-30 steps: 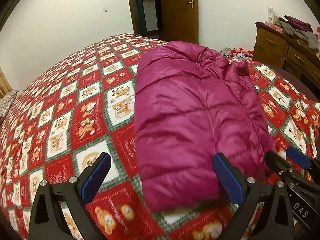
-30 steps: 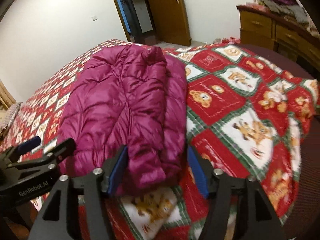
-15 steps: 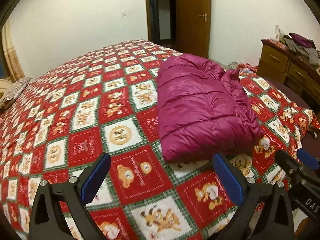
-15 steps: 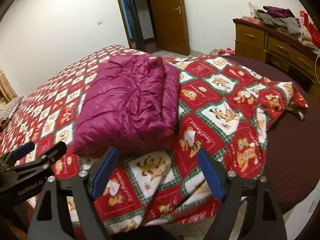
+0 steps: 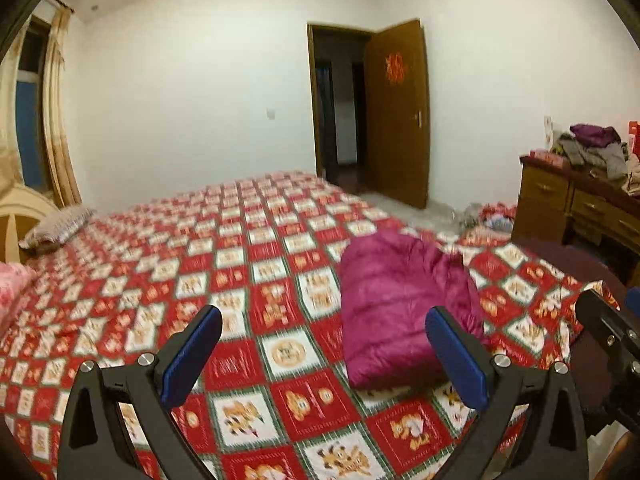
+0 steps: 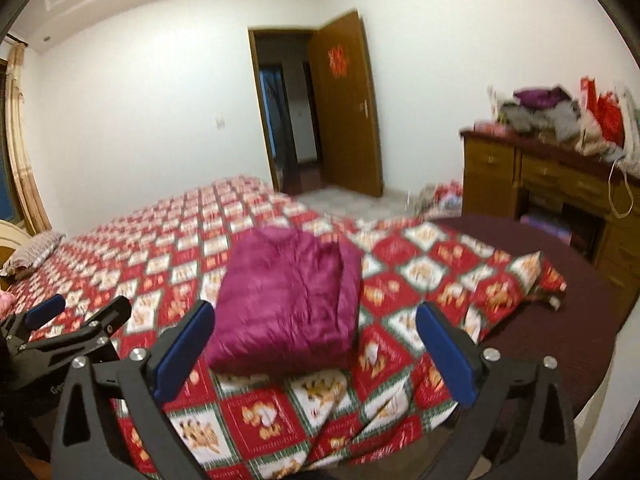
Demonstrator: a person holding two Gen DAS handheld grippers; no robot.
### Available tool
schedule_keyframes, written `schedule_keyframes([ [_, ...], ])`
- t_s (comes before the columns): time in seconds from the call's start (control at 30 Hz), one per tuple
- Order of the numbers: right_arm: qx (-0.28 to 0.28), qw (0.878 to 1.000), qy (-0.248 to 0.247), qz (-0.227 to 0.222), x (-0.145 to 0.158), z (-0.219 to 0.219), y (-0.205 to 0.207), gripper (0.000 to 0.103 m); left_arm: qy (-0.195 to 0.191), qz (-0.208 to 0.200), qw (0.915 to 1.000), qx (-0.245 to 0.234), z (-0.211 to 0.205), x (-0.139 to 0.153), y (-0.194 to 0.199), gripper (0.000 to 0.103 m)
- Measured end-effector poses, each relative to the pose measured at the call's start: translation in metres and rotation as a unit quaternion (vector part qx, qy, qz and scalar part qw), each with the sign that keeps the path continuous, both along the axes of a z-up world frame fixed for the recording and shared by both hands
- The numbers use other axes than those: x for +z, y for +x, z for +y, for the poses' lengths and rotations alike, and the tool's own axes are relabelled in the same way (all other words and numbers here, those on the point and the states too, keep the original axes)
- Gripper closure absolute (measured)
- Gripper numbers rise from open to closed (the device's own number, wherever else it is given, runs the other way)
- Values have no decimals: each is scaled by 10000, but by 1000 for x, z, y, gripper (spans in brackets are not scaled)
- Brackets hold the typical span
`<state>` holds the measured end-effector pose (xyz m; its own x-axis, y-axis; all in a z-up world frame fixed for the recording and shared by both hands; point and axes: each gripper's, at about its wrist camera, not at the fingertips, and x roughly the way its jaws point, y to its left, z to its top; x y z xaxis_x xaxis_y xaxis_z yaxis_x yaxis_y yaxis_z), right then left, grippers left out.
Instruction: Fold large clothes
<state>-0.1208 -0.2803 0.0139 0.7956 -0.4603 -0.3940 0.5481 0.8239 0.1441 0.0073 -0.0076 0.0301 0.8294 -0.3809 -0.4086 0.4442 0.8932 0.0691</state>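
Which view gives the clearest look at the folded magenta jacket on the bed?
The right wrist view: the magenta jacket lies nearly centred and unobstructed, with its folded layers showing. In the left wrist view the jacket sits right of centre, and one pad of the left gripper covers its near right corner.

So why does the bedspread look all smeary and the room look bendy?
Left wrist view: the bedspread squares smear with motion blur, while the fisheye lens bows the walls and darkens the corners. Right wrist view: the purple jacket and dresser look soft too.
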Motion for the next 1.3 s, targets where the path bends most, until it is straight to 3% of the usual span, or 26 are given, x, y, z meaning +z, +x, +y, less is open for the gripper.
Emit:
schedule_keyframes([
  [0.37, -78, 9982, -346, -492, 26, 12, -14, 0, -279, -603, 9978, -32, 15, 36, -28, 1],
  [1.3, -130, 9978, -339, -556, 30, 8, -21, 0, -321, -728, 9968, -37, 13, 41, -36, 1],
])
